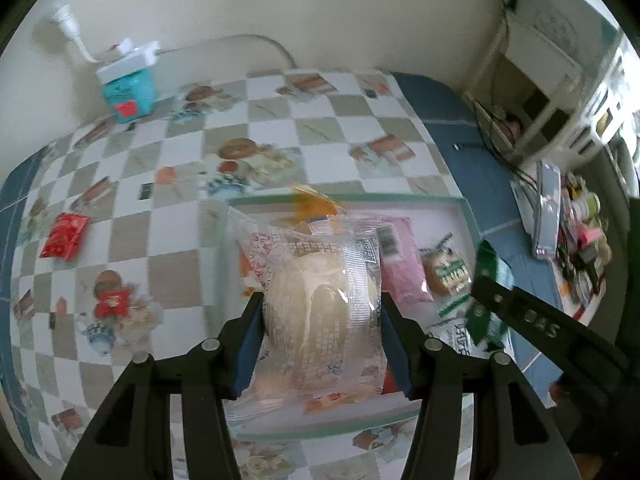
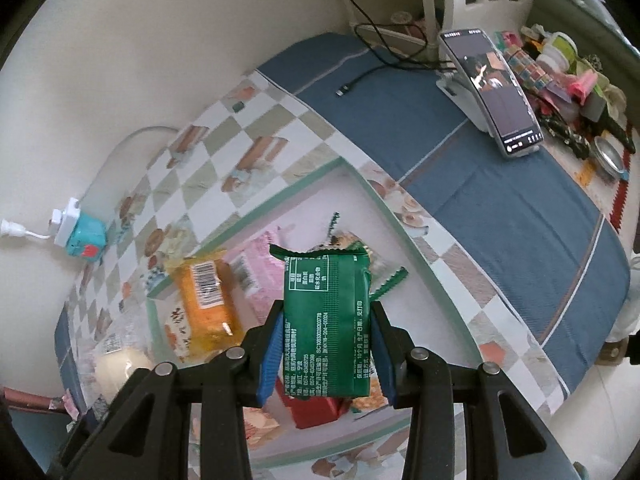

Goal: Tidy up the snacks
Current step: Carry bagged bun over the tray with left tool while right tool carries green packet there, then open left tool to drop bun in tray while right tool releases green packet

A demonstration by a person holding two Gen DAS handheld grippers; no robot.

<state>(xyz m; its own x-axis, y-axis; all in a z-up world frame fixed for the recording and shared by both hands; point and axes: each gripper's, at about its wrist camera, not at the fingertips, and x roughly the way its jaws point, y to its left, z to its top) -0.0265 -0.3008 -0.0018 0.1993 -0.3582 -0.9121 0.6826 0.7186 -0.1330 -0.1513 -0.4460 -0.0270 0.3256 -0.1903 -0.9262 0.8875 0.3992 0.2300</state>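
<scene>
My left gripper (image 1: 322, 312) is shut on a clear packet with a pale round pastry (image 1: 316, 304), held above a shallow green-rimmed tray (image 1: 352, 199). In the tray lie a pink packet (image 1: 402, 264), an orange packet (image 1: 314, 204) and a small green-and-tan snack (image 1: 446, 270). My right gripper (image 2: 326, 332) is shut on a dark green packet (image 2: 324, 320), over the same tray (image 2: 280, 204). Below it lie an orange packet (image 2: 206, 300), a pink packet (image 2: 260, 264) and a red packet (image 2: 316, 412). The right gripper with its green packet (image 1: 488, 300) also shows at the right of the left wrist view.
A red packet (image 1: 64, 236) lies loose on the checkered tablecloth (image 1: 280, 120) at left. A teal box with a white plug (image 1: 128, 88) stands by the wall. A phone on a stand (image 2: 492, 92), a cable (image 2: 360, 80) and assorted clutter (image 2: 568, 72) sit on the blue cloth at right.
</scene>
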